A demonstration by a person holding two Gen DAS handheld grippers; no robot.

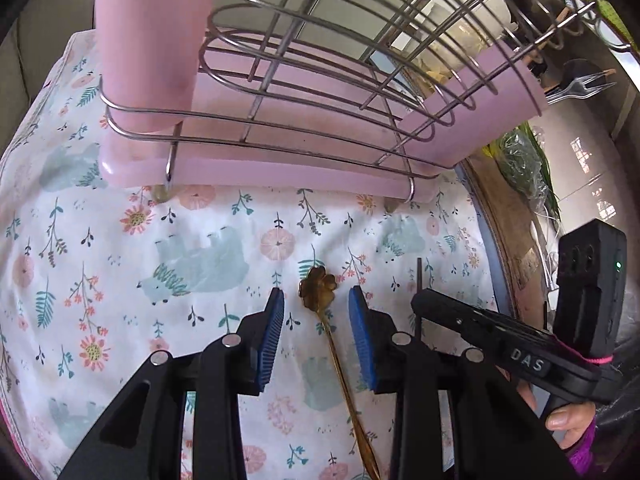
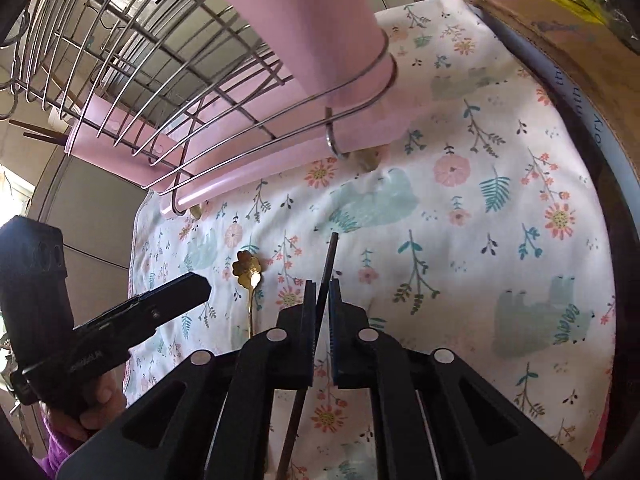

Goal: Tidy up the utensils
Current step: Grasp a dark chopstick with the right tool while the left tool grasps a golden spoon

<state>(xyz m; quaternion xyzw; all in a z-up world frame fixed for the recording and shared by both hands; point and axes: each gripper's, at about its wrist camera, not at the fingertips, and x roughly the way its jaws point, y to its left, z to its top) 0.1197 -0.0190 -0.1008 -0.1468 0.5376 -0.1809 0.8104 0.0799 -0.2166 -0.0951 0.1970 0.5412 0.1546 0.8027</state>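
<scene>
A gold spoon (image 1: pixel 320 292) with a flower-shaped bowl lies on the floral cloth (image 1: pixel 120 240), its handle running back toward me. My left gripper (image 1: pixel 316 300) is open with its blue pads on either side of the spoon's bowl, low over the cloth. The spoon also shows in the right wrist view (image 2: pixel 247 272). My right gripper (image 2: pixel 321 288) is shut on a dark chopstick (image 2: pixel 328 256) that points forward above the cloth. In the left wrist view the right gripper (image 1: pixel 424 300) sits just right of the left one, and the chopstick (image 1: pixel 419 276) stands up at its tip.
A wire dish rack (image 1: pixel 320 92) on a pink drip tray (image 1: pixel 260 168) stands just beyond the spoon, with a pink cutlery cup (image 1: pixel 148 40) at its left end; it also fills the upper left of the right wrist view (image 2: pixel 180 80). A cardboard edge (image 1: pixel 508 220) borders the cloth on the right.
</scene>
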